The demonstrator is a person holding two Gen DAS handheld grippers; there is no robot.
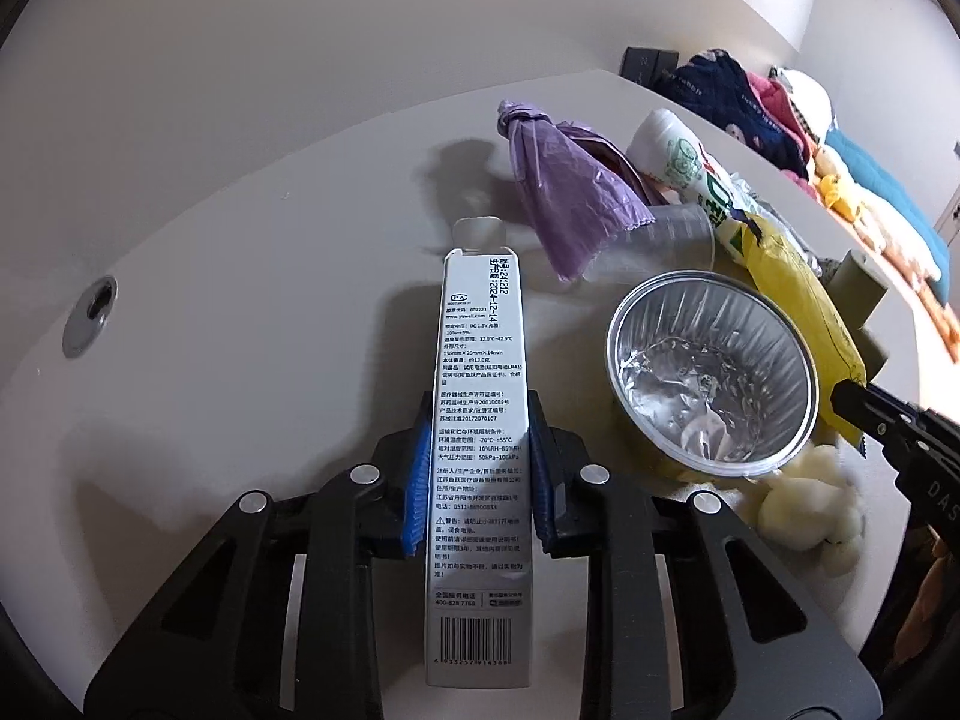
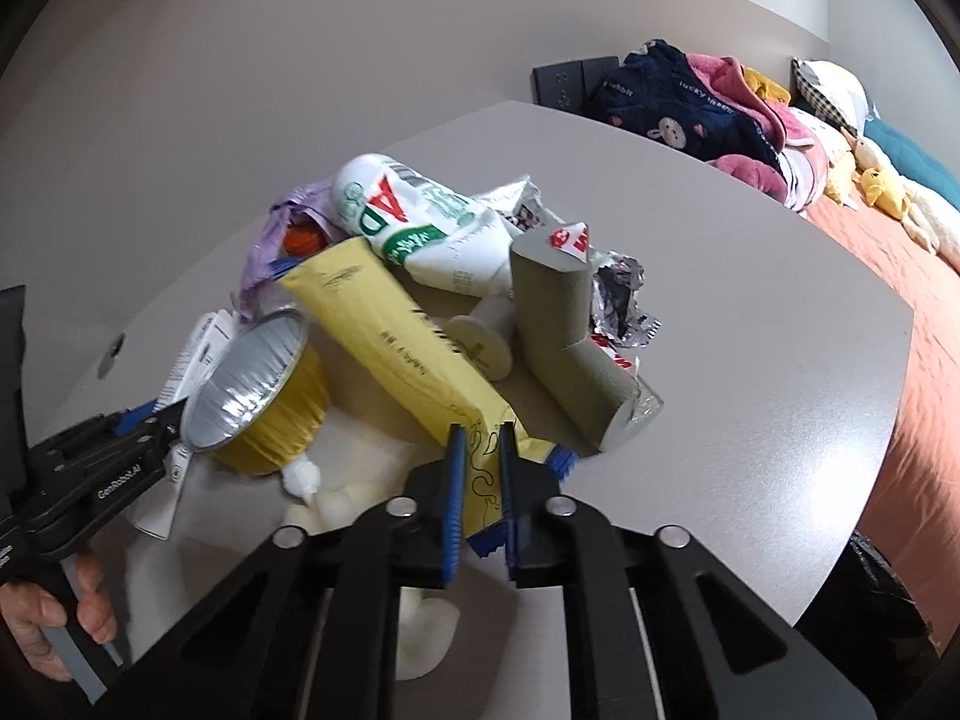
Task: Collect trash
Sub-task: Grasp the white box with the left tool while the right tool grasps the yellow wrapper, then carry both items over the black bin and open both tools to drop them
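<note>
We are pinching slim white box [image 1: 480, 438] in left tongs [image 1: 480, 468], lengthwise for steady carry. Right tongs [image 2: 480, 480] are clamping corner of yellow mailer [image 2: 408, 336], likely so flat bag is lifting clear of pile. Beyond, foil bowl [image 1: 714, 372], purple bag [image 1: 564, 192], white bottle [image 2: 420, 222] are lying heaped on table [image 2: 750, 300], awaiting collection.

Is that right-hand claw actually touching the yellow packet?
Touching. In the right wrist view, the right gripper has its jaws closed on the yellow packet's near end, blue pads pressed against both faces.
</note>
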